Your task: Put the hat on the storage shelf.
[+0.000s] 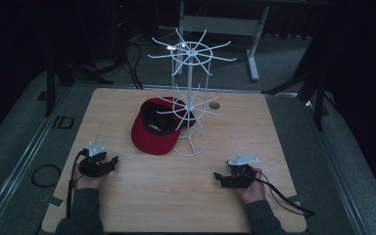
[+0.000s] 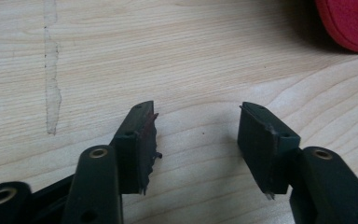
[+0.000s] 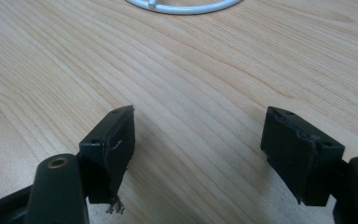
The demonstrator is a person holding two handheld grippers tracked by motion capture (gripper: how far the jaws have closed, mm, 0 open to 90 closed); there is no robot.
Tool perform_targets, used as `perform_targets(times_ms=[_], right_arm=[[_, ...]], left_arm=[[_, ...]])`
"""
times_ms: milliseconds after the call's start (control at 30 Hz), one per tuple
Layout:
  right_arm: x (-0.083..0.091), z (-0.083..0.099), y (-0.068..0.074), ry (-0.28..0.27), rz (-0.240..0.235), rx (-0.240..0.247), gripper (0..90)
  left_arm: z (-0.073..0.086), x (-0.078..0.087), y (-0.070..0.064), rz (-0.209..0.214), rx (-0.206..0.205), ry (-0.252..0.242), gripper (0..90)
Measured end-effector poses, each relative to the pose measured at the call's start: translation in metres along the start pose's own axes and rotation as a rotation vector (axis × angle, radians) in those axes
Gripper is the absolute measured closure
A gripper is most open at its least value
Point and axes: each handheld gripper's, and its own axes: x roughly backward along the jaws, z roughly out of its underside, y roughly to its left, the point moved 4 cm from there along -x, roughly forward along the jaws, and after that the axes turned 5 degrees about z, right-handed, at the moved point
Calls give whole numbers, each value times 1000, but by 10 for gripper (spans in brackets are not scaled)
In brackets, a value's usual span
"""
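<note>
The red cap (image 1: pixel 155 125) lay near the middle of the worktop (image 1: pixel 142 196), toward its far edge, touching the white rack (image 1: pixel 190 103); the left gripper (image 1: pixel 111 161) sat near the left edge, jaws wide apart and empty; the right gripper (image 1: pixel 218 177) sat near the right edge, jaws likewise spread, gripping nothing.

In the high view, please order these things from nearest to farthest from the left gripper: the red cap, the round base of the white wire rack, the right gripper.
From the left gripper:
1. Red cap, just ahead, slightly right.
2. Round base of the white wire rack, beyond the cap's brim.
3. Right gripper, across the wooden table, near edge.
</note>
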Motion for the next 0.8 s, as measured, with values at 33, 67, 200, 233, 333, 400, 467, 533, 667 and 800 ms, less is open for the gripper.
perform_targets(times_ms=[33, 67, 200, 233, 333, 400, 467, 533, 667, 800], right_arm=[[0, 0, 0, 0, 0, 0, 258], [0, 0, 0, 0, -2, 1, 258], [0, 0, 0, 0, -2, 0, 257], [0, 0, 0, 0, -1, 1, 257], [0, 0, 0, 0, -1, 0, 257], [0, 0, 0, 0, 0, 0, 257], [0, 0, 0, 0, 0, 0, 257], [0, 0, 0, 0, 0, 0, 257], [0, 0, 0, 0, 0, 0, 257], [0, 0, 0, 0, 0, -1, 257]], left_arm=[[0, -1, -1, 0, 1, 1, 454], [-1, -1, -1, -1, -2, 5, 434], [-2, -2, -1, -3, -4, 5, 428], [-2, -2, -1, 1, -7, 4, 427], [-3, -3, 0, 5, -10, 2, 425], [-3, -4, 1, 2, -7, 2, 426], [-3, -4, 1, 2, -7, 2, 427], [-3, -4, 1, 2, -8, 2, 428], [-5, -5, 0, 0, -22, 2, 434], [-9, -6, 0, 17, -27, 33, 537]])
